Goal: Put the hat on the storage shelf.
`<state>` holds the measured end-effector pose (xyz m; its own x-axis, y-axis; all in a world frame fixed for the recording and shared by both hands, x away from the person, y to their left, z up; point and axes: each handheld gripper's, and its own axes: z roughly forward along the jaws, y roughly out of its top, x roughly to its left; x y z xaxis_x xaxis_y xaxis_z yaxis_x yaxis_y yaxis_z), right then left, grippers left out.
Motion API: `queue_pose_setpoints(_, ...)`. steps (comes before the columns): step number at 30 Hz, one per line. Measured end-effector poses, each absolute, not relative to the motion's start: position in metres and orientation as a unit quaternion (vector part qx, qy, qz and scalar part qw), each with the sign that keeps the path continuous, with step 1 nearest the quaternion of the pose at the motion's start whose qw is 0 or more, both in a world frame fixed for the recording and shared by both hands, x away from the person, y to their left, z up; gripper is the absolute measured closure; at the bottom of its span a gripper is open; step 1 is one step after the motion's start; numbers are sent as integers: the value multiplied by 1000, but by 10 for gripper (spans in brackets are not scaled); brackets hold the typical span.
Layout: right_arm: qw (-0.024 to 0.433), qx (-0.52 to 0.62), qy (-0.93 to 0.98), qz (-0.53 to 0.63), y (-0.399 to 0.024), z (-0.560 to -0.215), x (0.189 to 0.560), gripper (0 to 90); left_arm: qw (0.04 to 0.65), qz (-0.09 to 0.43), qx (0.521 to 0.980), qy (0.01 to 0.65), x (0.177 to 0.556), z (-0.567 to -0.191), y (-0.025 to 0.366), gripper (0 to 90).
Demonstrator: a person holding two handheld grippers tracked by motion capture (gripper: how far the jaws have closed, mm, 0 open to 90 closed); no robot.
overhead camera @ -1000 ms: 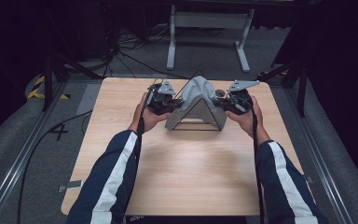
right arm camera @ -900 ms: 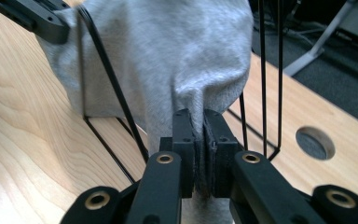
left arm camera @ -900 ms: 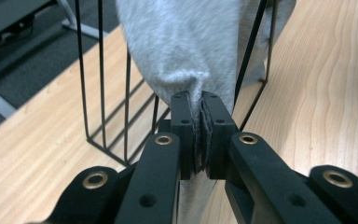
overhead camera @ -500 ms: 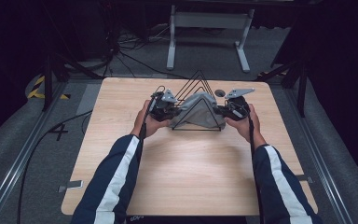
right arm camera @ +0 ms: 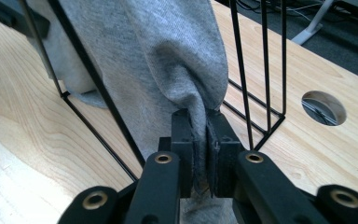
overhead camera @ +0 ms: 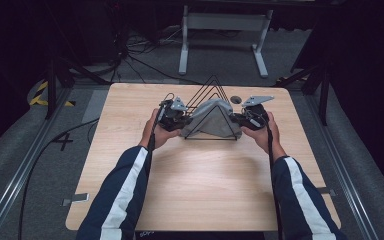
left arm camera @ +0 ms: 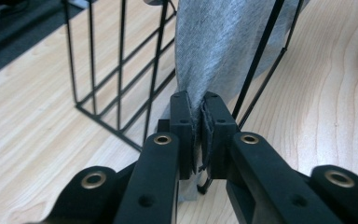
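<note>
Soft grey cloth (overhead camera: 214,119) draped over black triangular wire rack (overhead camera: 211,95), stretched between both tools: left tool (overhead camera: 179,119) and right tool (overhead camera: 240,119) each pinching an end.

Left gripper (overhead camera: 182,120) clamped, right gripper (overhead camera: 236,119) clamped, seemingly level, forearms converging

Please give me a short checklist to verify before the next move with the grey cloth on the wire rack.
1. Left hand-held gripper clamped on the grey cloth: ok, cloth pinched between its pads.
2. Right hand-held gripper clamped on the cloth: ok.
3. Cloth draped over the black wire rack: ok, though the rack's peak stands bare above it.
4. Rack standing flat on the table: ok.
5. Cloth free of snags on the wires: cannot tell.
</note>
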<state>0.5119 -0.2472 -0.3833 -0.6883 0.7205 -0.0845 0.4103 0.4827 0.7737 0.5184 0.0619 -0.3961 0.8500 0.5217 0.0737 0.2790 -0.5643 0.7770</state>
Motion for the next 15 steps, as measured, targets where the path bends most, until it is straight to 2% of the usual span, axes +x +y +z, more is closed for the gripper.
queue_pose_setpoints(12, 222, 330, 837, 376, -254, -365, 494, 762, 404, 172, 872, 216, 495, -381, 87, 800)
queue_pose_setpoints(15, 223, 326, 838, 376, -258, -361, 487, 745, 399, 174, 876, 210, 485, -377, 94, 765)
